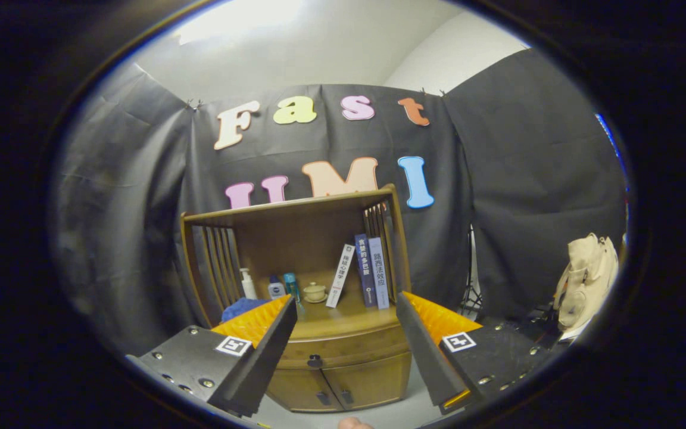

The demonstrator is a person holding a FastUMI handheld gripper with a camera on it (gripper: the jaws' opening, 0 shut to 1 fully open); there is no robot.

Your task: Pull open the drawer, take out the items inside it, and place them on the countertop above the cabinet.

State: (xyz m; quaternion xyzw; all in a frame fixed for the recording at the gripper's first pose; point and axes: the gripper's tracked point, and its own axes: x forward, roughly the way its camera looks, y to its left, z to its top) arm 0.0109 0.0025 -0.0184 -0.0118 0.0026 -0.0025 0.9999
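Note:
A wooden cabinet [319, 238] stands ahead against the black cloth wall. Its drawer [343, 351] is closed, with a small dark knob [314, 360] at its front, just beyond and between my fingers. The countertop [343, 322] above the drawer is a shelf recess holding several small things. My gripper [346, 301] is open, its fingers spread wide with nothing between them, a short way in front of the cabinet. The drawer's inside is hidden.
On the countertop stand a white pump bottle [248, 284], two small bottles [283, 287], a small lidded pot [314, 292], several books [367, 271] and a blue cloth [242, 308]. Two lower doors [343, 384] sit under the drawer. A beige bag [587, 280] hangs at the right.

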